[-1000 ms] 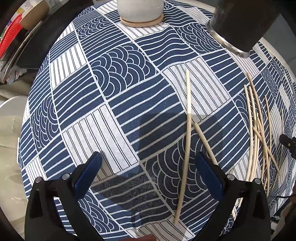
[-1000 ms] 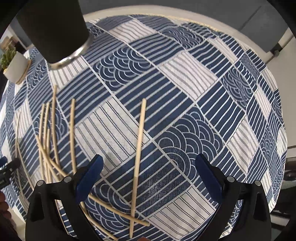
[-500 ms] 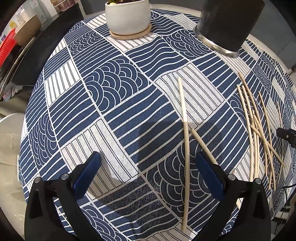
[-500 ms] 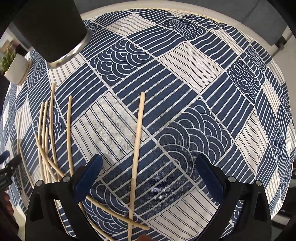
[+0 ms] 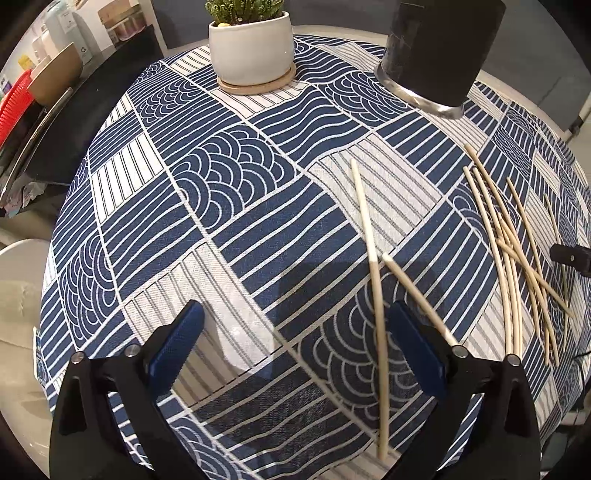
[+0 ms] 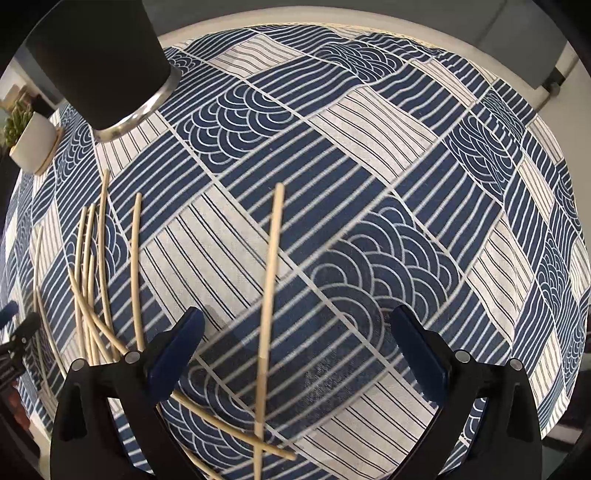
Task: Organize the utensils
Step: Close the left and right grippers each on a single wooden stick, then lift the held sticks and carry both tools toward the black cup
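Observation:
Several pale wooden chopsticks lie on a blue-and-white patterned tablecloth [image 5: 229, 192]. In the left wrist view one chopstick [image 5: 373, 280] lies between my left gripper's fingers, near the right one; a second chopstick [image 5: 417, 295] slants behind that finger; a pile [image 5: 509, 251] lies further right. A black holder cup [image 5: 439, 51] with a metal base stands at the back. My left gripper [image 5: 295, 347] is open and empty. In the right wrist view a single chopstick [image 6: 269, 288] lies between the fingers of my right gripper [image 6: 295, 347], which is open and empty. The pile [image 6: 92, 280] and the cup [image 6: 99, 59] are to the left.
A white pot with a green plant [image 5: 251, 48] on a wooden coaster stands at the back left of the cup. The round table's edge [image 6: 369, 22] curves behind. A red basket and other items [image 5: 14, 107] sit off the table at the left.
Both grippers have drawn back and tilted up a little: the plant pot and cup show more fully, and the chopsticks have slid lower in both views. Both grippers stay open.

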The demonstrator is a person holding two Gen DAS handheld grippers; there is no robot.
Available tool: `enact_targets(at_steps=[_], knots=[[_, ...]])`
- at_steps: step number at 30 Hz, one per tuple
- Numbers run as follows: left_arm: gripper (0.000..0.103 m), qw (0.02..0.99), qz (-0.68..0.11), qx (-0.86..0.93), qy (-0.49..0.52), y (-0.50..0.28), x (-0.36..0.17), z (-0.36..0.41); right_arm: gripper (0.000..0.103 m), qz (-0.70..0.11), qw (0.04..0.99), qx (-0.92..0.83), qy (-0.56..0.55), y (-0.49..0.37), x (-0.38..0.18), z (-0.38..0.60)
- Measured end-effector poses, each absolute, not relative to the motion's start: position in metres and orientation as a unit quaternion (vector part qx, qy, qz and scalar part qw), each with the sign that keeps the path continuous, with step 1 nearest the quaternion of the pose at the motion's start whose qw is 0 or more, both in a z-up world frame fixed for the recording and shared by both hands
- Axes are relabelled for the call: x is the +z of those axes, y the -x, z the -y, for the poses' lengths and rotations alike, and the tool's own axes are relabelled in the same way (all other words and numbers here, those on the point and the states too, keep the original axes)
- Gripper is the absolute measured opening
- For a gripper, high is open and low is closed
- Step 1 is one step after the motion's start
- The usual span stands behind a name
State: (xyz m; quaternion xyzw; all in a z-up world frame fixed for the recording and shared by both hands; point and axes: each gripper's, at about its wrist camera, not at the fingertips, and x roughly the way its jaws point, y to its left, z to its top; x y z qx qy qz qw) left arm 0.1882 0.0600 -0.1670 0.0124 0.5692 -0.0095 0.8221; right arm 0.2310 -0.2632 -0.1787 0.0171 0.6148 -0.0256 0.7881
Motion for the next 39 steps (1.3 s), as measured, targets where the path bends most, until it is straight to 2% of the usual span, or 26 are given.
enact_targets(at_steps=[3,4,6,8,9,10,11,13,14,17,20,30,39], knots=[[0.084,0.821,-0.571,-0.003,-0.006,-0.193,-0.159,-0.074,0.07,-0.608,0.793,-0.026,-0.016,-0.222,-0.17,0.272],[0.078,0.821,-0.571,-0.002,-0.006,-0.193,-0.159,-0.075,0.055,-0.605,0.796,-0.027,-0.018,-0.22,-0.167,0.276],[0.069,0.82,-0.572,-0.001,-0.004,-0.192,-0.157,-0.079,0.034,-0.6,0.799,-0.026,-0.015,-0.216,-0.161,0.284],[0.056,0.819,-0.574,0.001,-0.004,-0.19,-0.154,-0.085,0.014,-0.6,0.799,-0.024,-0.015,-0.214,-0.16,0.292],[0.051,0.817,-0.576,0.003,-0.001,-0.189,-0.153,-0.089,0.009,-0.602,0.798,-0.025,-0.014,-0.213,-0.159,0.298],[0.041,0.816,-0.577,0.005,0.001,-0.188,-0.151,-0.094,0.005,-0.603,0.797,-0.027,-0.016,-0.214,-0.16,0.303],[0.032,0.815,-0.579,0.008,0.003,-0.188,-0.151,-0.099,0.005,-0.603,0.797,-0.035,-0.017,-0.213,-0.16,0.31],[0.023,0.812,-0.583,0.007,0.011,-0.186,-0.15,-0.107,0.005,-0.602,0.797,-0.037,-0.019,-0.212,-0.157,0.318],[0.015,0.81,-0.586,0.006,0.013,-0.184,-0.15,-0.11,0.005,-0.602,0.797,-0.045,-0.015,-0.21,-0.157,0.323],[0.007,0.802,-0.597,0.007,0.021,-0.179,-0.15,-0.122,0.005,-0.604,0.794,-0.059,-0.019,-0.206,-0.151,0.332],[0.005,0.801,-0.599,0.017,-0.001,-0.173,-0.149,-0.129,0.005,-0.61,0.789,-0.062,-0.042,-0.202,-0.15,0.345],[0.005,0.797,-0.603,0.026,0.023,-0.151,-0.141,-0.153,0.005,-0.581,0.809,-0.075,-0.045,-0.186,-0.115,0.353],[0.005,0.826,-0.564,0.02,0.015,-0.156,-0.095,-0.158,0.005,-0.535,0.842,-0.059,-0.047,-0.199,-0.065,0.334]])
